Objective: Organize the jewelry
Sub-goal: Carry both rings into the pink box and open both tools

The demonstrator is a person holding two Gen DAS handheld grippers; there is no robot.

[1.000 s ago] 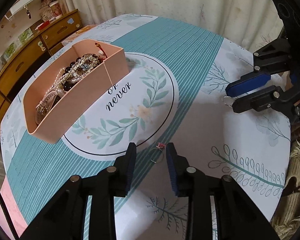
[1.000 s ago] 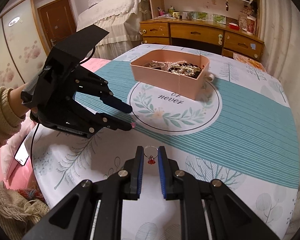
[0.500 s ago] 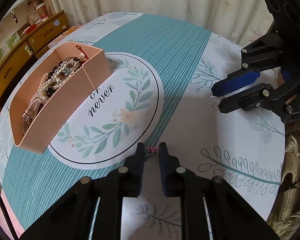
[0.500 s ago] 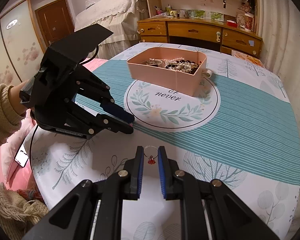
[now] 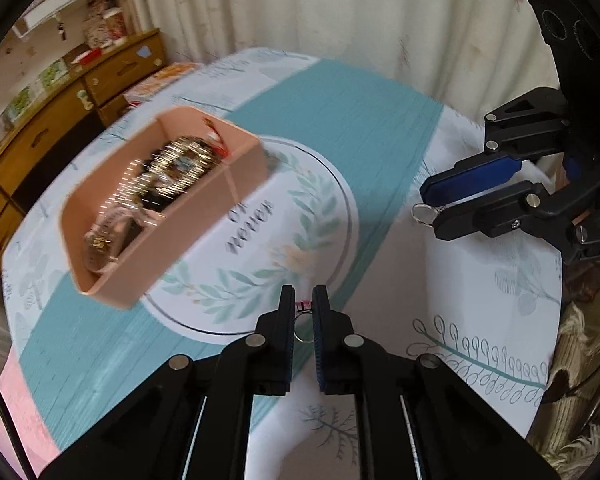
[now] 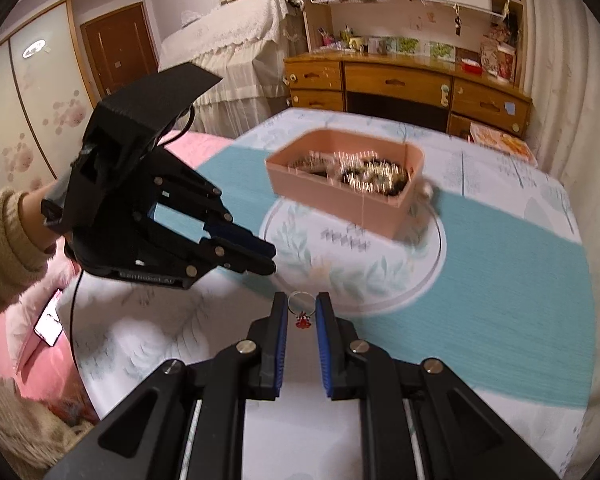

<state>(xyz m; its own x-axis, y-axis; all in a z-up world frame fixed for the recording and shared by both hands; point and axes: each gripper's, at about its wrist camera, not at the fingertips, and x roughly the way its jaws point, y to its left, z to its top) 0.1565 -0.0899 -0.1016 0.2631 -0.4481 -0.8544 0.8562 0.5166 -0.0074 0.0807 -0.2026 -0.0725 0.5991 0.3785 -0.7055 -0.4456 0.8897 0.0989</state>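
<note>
My left gripper [image 5: 303,312] is shut on a silver ring with a pink stone [image 5: 302,328] and holds it above the tablecloth. My right gripper [image 6: 301,308] is shut on a silver ring with a red charm [image 6: 302,308]; this ring also shows at its fingertips in the left wrist view [image 5: 423,213]. A pink box [image 5: 204,216] full of jewelry stands on the table, left of both grippers in the left wrist view. It lies ahead of my right gripper in the right wrist view [image 6: 364,200]. The left gripper shows at the left there [image 6: 270,258].
The round table has a teal and white cloth with a leaf wreath print [image 5: 320,216]. A wooden dresser [image 6: 412,88] and bookshelves stand beyond the table. Curtains [image 5: 320,20] hang behind it. A pink bedspread with a phone [image 6: 48,324] lies at the left.
My left gripper closed on the pink-stone ring and lifted it off the cloth. Both grippers now move, and the box looks blurred. The right gripper kept its ring.
</note>
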